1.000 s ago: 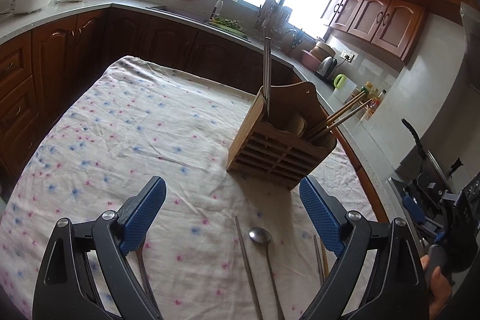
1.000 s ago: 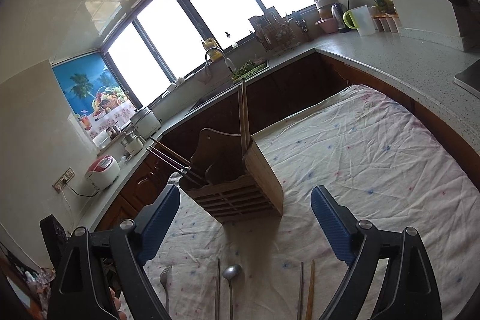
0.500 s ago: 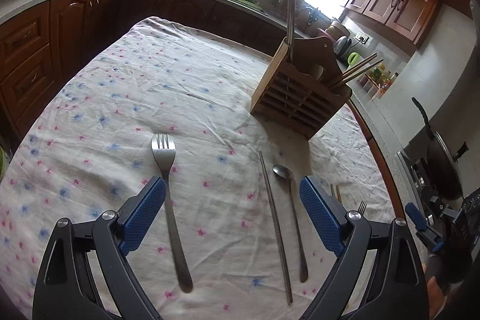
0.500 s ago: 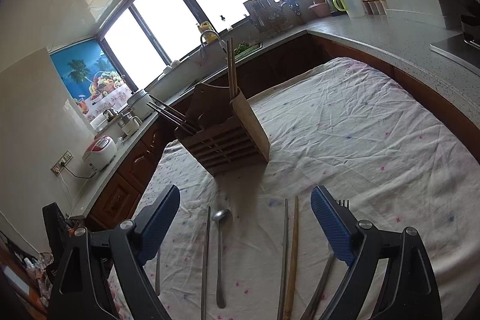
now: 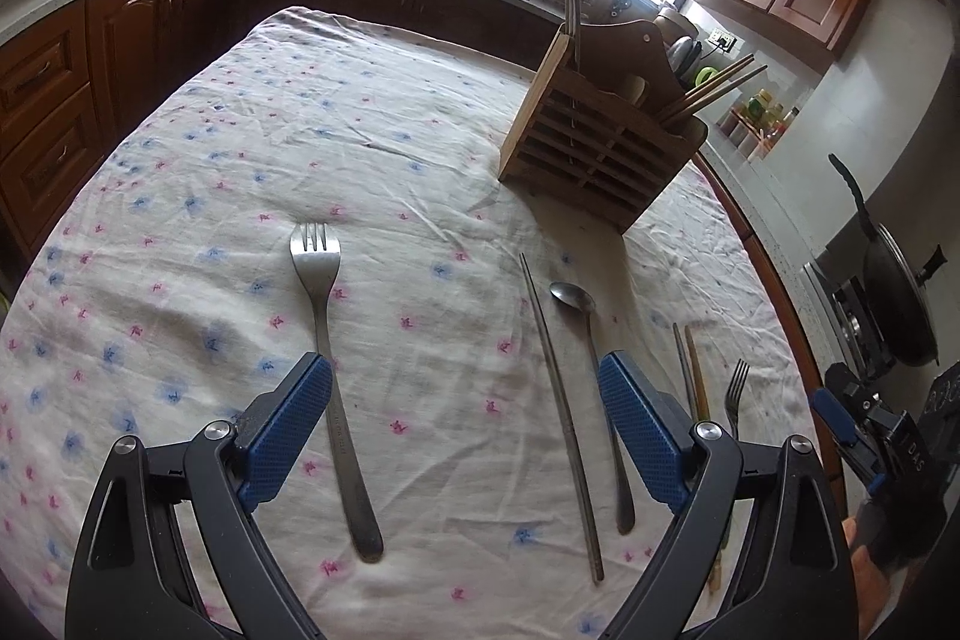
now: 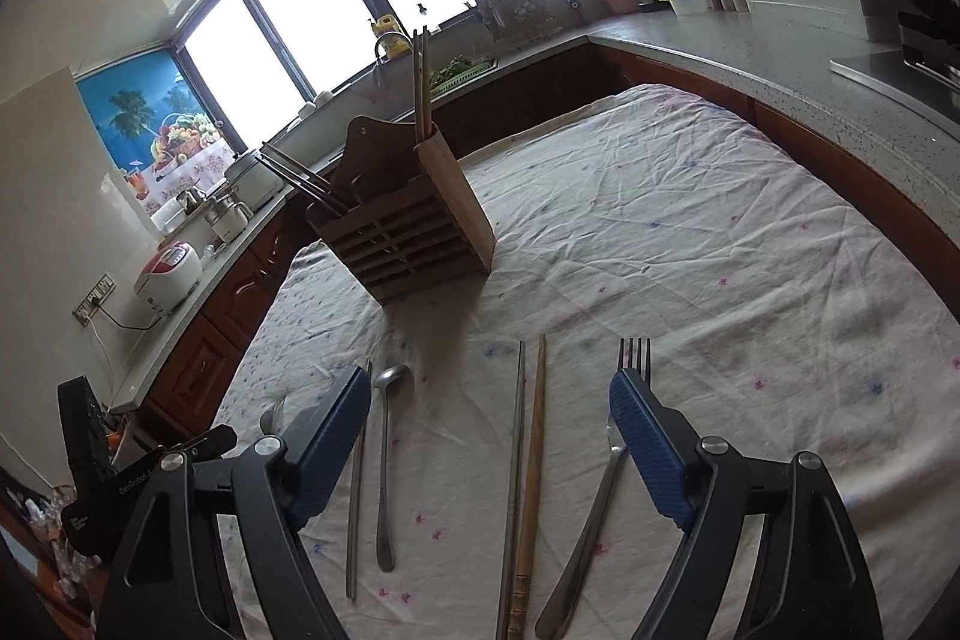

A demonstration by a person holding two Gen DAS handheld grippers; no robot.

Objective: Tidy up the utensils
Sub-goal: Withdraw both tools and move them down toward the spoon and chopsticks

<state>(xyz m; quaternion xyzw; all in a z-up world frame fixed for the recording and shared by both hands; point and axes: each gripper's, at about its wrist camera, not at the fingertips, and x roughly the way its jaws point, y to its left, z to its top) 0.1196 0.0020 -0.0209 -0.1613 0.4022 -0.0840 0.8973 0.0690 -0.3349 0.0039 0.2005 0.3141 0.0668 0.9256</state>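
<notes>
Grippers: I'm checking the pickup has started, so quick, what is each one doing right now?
Left gripper: open, holding nothing.
Right gripper: open, jaws just closing a little, holding nothing.

Both wrist views look steeply down the jaws at the tabletop point(image 5: 372, 112) from close above; both show the holder point(image 5: 600, 148) and spoon point(image 6: 384, 460).

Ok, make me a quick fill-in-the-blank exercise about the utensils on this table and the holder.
1. The slatted utensil holder is made of ____.
2. Counting across both views, ____ forks lie flat on the tablecloth.
3. The spoon lies with its bowl pointing toward the ____.
4. Between the right gripper fingers lie a metal chopstick and a ____ one.

Missing words: wood; two; holder; wooden
</notes>
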